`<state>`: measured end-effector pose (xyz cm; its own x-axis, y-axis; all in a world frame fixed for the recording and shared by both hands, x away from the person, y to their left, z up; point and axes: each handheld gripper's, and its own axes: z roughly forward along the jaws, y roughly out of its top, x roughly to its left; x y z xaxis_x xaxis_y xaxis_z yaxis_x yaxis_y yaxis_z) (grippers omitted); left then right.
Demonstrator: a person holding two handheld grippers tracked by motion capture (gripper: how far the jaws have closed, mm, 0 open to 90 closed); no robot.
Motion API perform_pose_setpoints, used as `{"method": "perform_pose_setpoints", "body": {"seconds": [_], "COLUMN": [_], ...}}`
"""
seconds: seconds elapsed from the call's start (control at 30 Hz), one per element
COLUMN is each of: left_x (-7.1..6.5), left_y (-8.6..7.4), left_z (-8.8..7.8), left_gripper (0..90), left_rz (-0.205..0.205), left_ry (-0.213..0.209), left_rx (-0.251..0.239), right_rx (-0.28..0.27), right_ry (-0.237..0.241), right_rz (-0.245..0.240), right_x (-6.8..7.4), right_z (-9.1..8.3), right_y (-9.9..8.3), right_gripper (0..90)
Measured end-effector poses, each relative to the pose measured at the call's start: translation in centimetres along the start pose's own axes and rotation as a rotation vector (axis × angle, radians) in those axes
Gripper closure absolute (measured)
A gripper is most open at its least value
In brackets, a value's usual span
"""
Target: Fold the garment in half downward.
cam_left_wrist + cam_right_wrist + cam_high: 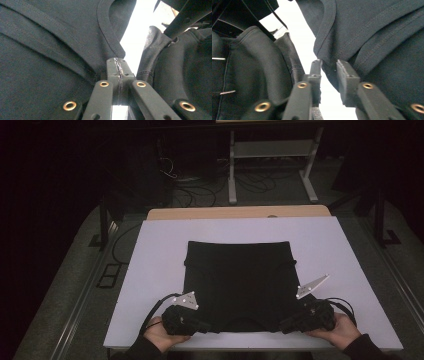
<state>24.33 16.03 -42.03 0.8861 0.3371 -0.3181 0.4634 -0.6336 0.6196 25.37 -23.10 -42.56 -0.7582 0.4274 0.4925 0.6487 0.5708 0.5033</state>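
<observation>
Left gripper [117, 65] jaws pinched tight on near hem of black garment [239, 282]; right gripper [329, 66] jaws parted narrowly, fabric edge between, pads not pressing; garment flat, centre-near on white board [150, 250]; bare board left, right, far; count: one garment, two grippers, two hands.

White board [150, 250] on wooden table [210, 213], metal frame [272, 150], floor cables [200, 195]
</observation>
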Motion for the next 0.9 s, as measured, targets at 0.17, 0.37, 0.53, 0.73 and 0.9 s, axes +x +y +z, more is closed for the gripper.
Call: {"method": "perform_pose_setpoints", "body": {"seconds": [0.17,0.37,0.53,0.73,0.9], "left_x": [0.2,0.8,1.1,1.5,2.0], "left_y": [0.0,0.1,0.0,-0.2,-0.6], "left_z": [-0.4,-1.4,-2.1,-2.9,-3.8], "left_gripper": [66.5,46.8,32.6,17.9,8.7], "left_rz": [-0.021,-0.057,-0.068,-0.093,-0.133], "left_ry": [-0.003,0.013,0.013,0.043,0.057], "left_rx": [-0.040,-0.112,-0.172,-0.224,-0.260], "right_rx": [-0.032,-0.088,-0.125,-0.168,-0.186], "right_ry": [-0.036,-0.096,-0.135,-0.176,-0.217], "right_rz": [-0.011,-0.039,-0.041,-0.046,-0.070], "right_x": [0.1,0.6,0.6,0.7,0.8], "right_z": [-0.3,-0.7,-0.9,-1.2,-1.1], "right_y": [0.2,0.6,0.9,1.2,1.6], "right_gripper": [55.9,36.9,22.7,9.8,0.0]}}
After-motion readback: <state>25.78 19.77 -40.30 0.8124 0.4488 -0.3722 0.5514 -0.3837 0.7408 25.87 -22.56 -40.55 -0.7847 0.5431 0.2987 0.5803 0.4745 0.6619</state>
